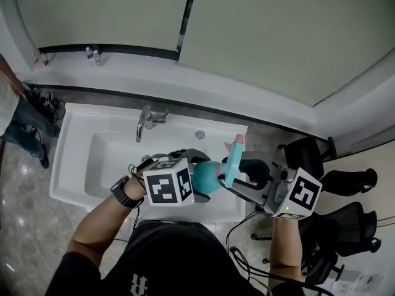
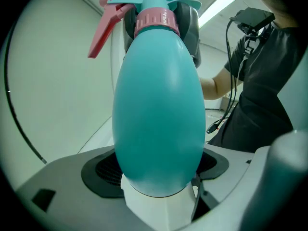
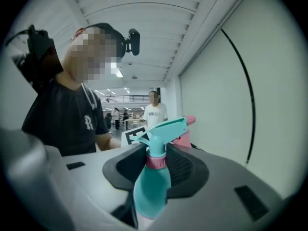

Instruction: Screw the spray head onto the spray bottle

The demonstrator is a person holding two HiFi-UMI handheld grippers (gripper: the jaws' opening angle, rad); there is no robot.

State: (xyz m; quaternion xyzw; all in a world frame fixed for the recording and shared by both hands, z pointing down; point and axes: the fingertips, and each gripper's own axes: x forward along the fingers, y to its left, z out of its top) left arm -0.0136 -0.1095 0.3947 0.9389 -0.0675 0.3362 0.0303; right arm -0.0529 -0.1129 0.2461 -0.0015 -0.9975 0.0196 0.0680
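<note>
While left tool grips spray bottle, right tool clamps spray head.

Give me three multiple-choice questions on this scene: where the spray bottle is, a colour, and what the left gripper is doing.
1. Where is the spray bottle? A on the back ledge; B held up over the sink; C on the floor.
2. What colour is the trigger? A pink; B yellow; C black.
3. The left gripper is: A open and empty; B shut on the bottle; C out of view.
Answers: B, it hangs in mid-air above the white sink. A, the trigger shows pink in the left gripper view. B, its jaws clasp the teal body.
</note>
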